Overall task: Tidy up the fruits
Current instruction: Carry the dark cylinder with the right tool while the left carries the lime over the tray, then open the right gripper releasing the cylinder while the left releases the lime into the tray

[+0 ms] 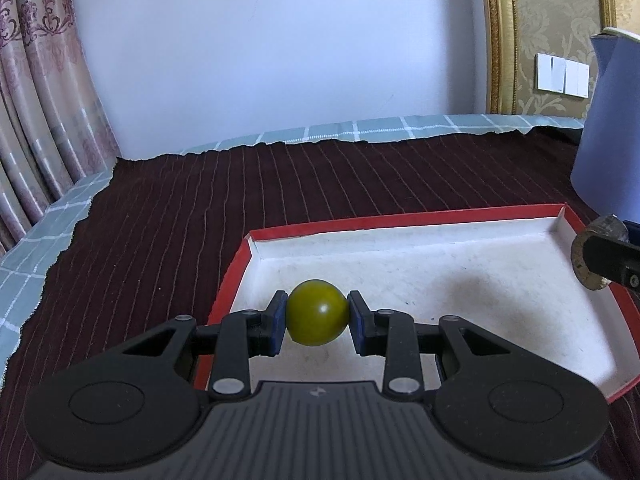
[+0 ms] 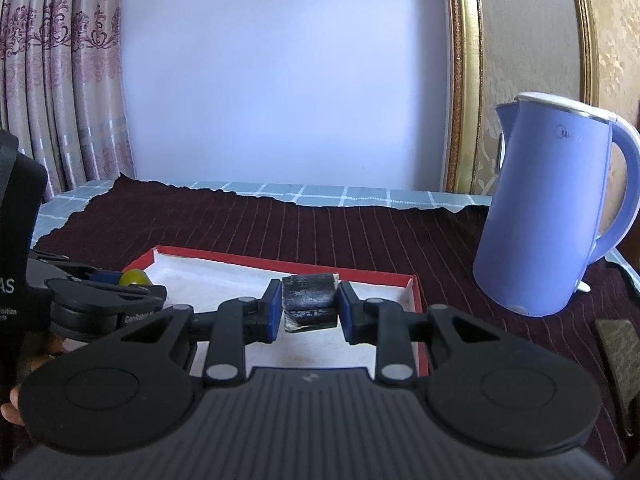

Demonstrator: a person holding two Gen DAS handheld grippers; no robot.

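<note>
**Both jaws clamped, each carrying one item over the empty tray**

Left gripper (image 1: pixel 317 314), lower centre of the left wrist view: blue pads pressed on a round green fruit (image 1: pixel 317 312). Right gripper (image 2: pixel 307 305), centre of the right wrist view: jaws closed on a dark, worn, roughly cylindrical object (image 2: pixel 309 303), its kind unclear. Both hang above the red-rimmed white tray (image 1: pixel 400 222), whose visible floor is bare. Blue kettle (image 2: pixel 552 208) at right. Judged stage: early; nothing deposited yet, both releases remain.

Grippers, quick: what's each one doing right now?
Left gripper: closed on the green fruit.
Right gripper: closed on a dark, scuffed chunk.
</note>
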